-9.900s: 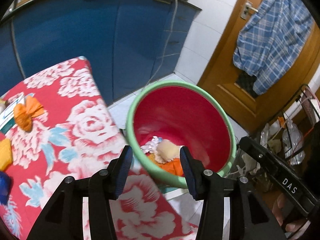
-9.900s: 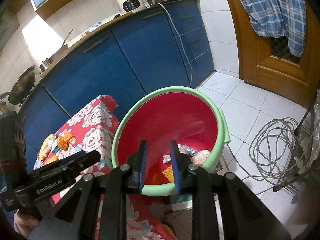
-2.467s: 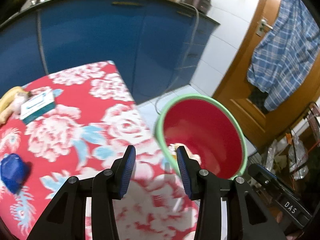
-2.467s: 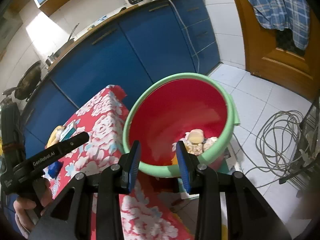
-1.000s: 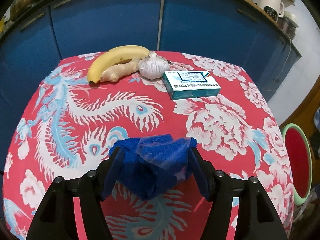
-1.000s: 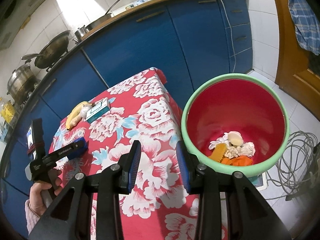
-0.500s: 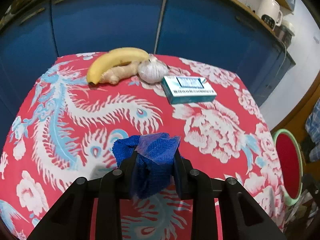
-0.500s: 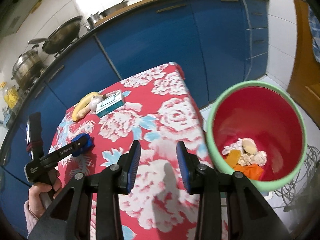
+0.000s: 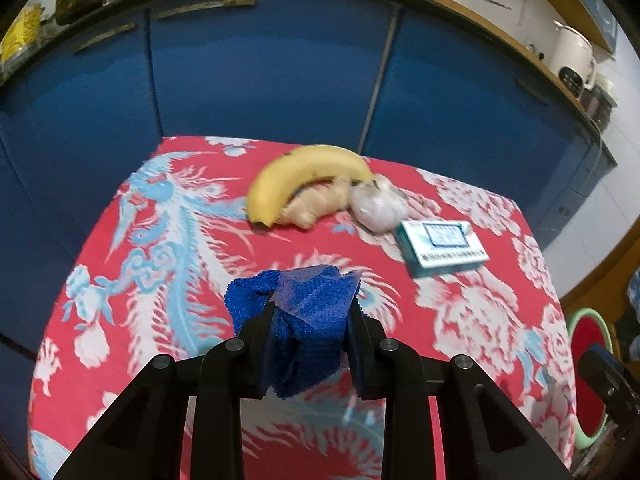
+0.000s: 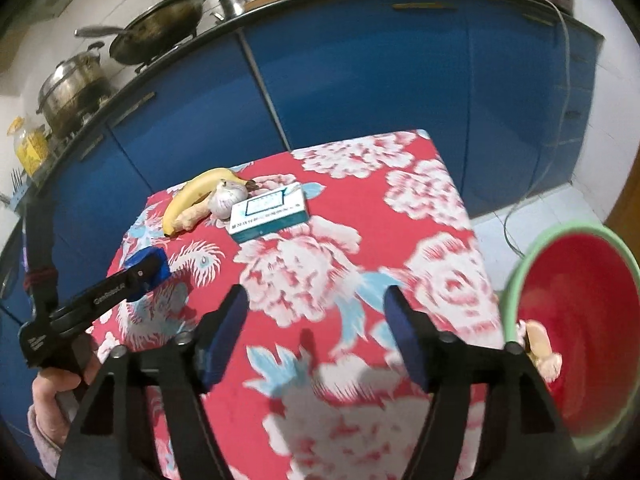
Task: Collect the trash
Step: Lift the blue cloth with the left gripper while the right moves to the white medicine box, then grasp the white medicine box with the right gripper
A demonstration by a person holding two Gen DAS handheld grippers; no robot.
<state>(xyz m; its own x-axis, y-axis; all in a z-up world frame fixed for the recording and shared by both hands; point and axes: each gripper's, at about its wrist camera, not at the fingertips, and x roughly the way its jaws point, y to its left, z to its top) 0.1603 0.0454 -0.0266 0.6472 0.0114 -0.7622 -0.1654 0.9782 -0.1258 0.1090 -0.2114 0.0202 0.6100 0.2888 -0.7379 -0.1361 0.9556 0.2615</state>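
My left gripper (image 9: 312,332) is shut on a crumpled blue cloth (image 9: 304,312) and holds it just above the red flowered tablecloth (image 9: 160,280). The same gripper (image 10: 152,268) and cloth (image 10: 146,262) show at the left of the right wrist view. My right gripper (image 10: 316,316) is wide open and empty over the middle of the table. The red bucket with a green rim (image 10: 576,320) stands on the floor at the right and holds trash (image 10: 540,344); its rim also shows in the left wrist view (image 9: 588,364).
A banana (image 9: 300,176), a ginger root (image 9: 316,204), a garlic bulb (image 9: 378,206) and a teal box (image 9: 440,246) lie at the table's far side. Blue cabinets (image 9: 280,72) stand behind. A white cable (image 10: 516,216) hangs down to the floor.
My left gripper closed on the blue cloth and lifted it slightly. My right gripper opened wider and swung left over the table, away from the bucket.
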